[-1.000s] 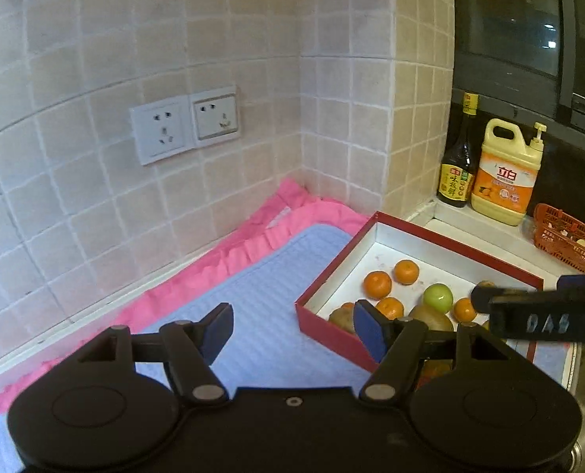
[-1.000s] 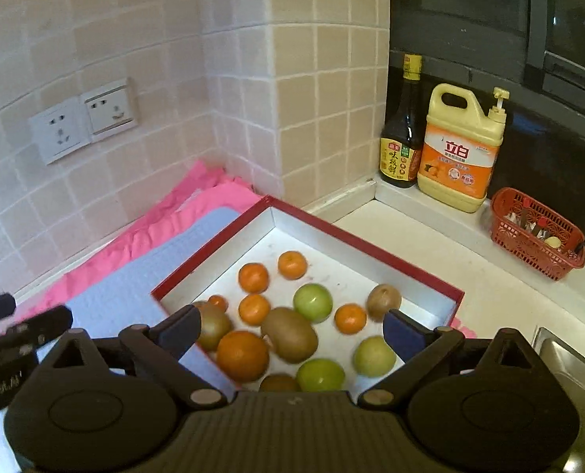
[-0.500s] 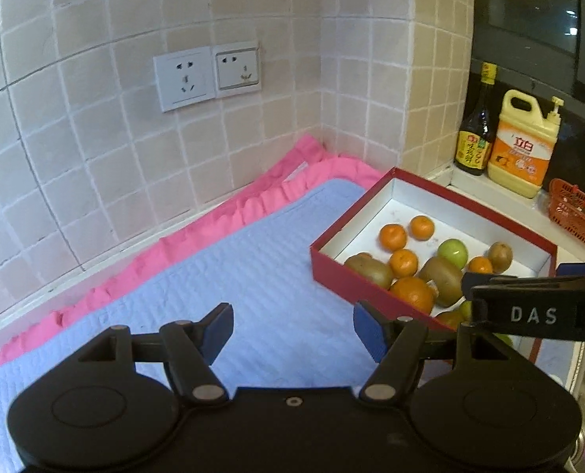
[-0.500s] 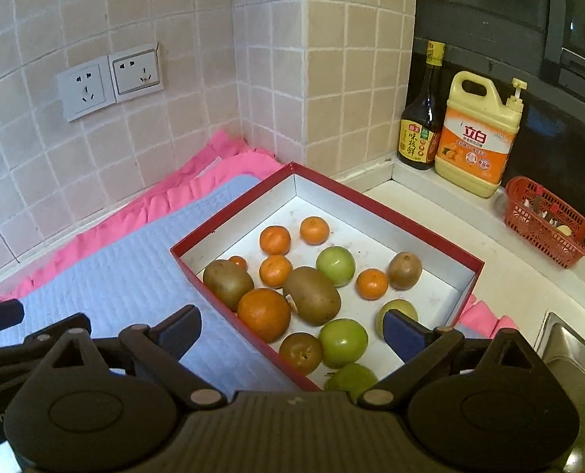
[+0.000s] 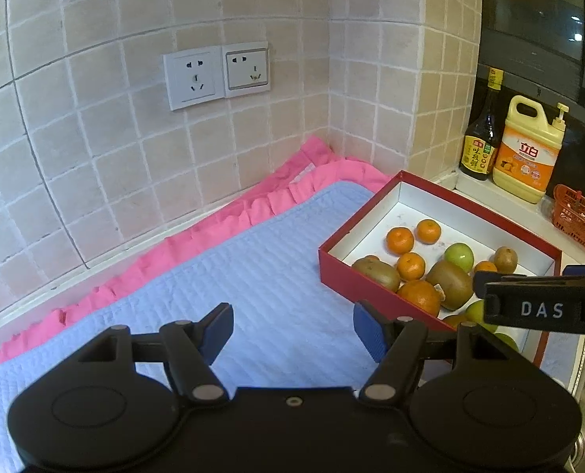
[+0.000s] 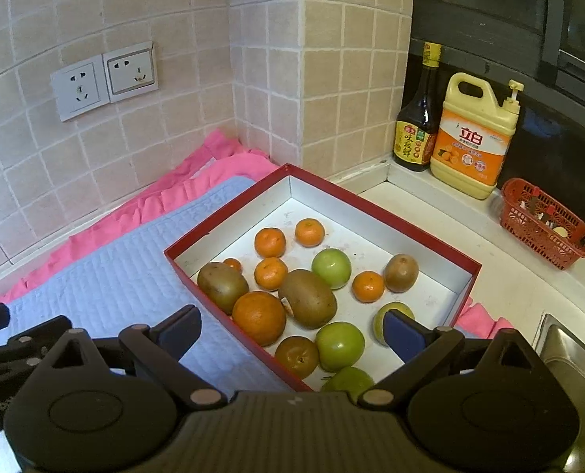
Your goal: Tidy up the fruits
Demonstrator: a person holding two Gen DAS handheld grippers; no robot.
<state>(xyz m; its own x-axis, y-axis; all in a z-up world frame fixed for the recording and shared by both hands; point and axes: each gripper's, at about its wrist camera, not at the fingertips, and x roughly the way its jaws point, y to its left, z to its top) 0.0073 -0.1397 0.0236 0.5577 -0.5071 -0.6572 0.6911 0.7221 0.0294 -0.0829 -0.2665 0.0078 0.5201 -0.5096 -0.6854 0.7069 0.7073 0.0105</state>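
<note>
While both grippers are hanging tilted downward over the bench, neither is carrying anything: the right gripper (image 6: 292,331) is standing with jaws spread wide and empty, and the left gripper (image 5: 288,329) is likewise released, nothing between its blue pads. Working outward from the right gripper, the fruit is lying directly ahead and just below it, inside the red box (image 6: 229,216), whose near left wall is running diagonally between the jaws. The large orange (image 6: 258,317) is sitting nearest, against that near wall, with a big kiwi (image 6: 307,298) touching it on the right, long axis slanting away toward the upper left; a second kiwi (image 6: 222,285) is lying just behind the wall. Green apples (image 6: 339,346) are clustering by the right pad. The right hand is judged clearly nearer; from the left wrist view the box (image 5: 442,193) is sitting well off to the right, with only the blue mat (image 5: 213,276) under the left jaws. That mat is offering broad open room for setting fruit down, bounded by the pink frilled edge (image 5: 229,216) and the tiled wall (image 5: 114,157). Box walls are likely constraining any approach to a descent from above. To the right, a sink rim (image 6: 568,339), detergent jug (image 6: 475,138), sauce bottle (image 6: 418,118) and red basket (image 6: 544,232) are standing well apart.
</note>
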